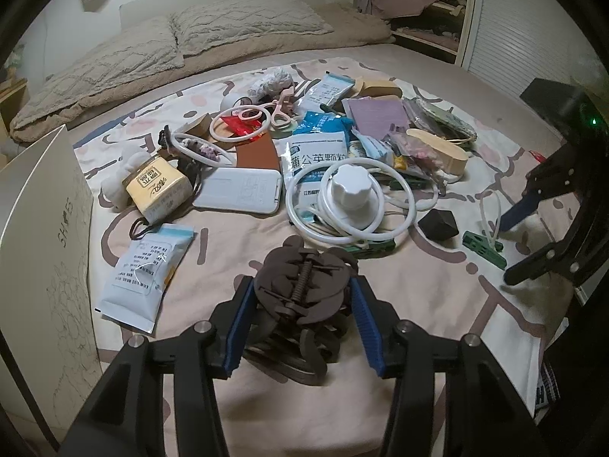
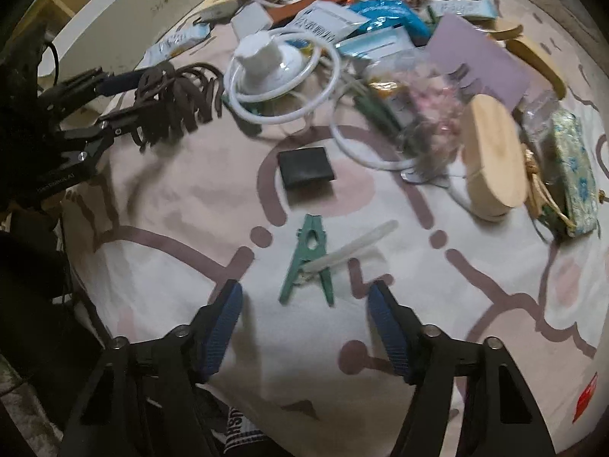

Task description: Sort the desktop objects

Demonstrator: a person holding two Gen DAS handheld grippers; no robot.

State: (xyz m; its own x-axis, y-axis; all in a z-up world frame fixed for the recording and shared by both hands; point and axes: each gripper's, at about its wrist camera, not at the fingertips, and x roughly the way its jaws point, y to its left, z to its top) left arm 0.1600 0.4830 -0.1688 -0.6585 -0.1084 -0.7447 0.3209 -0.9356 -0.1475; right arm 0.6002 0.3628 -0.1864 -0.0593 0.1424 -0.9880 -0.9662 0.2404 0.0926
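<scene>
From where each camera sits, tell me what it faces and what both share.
Left wrist: on the left gripper, angled down across the bed toward the pillows; its fingers clamp a brown wooden model.
Right wrist: on the right gripper, looking straight down; fingers open above a green clothespin.
Shared: clothespin, black cube, white knob, each other's gripper.

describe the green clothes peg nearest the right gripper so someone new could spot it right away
Start at the big white ring with the white knob, then come toward the open right gripper past the small black square block. The green clothes peg lies alone on the bare sheet beyond the gripper's tips. Unlike its neighbours, it clamps a pale translucent strip.
</scene>
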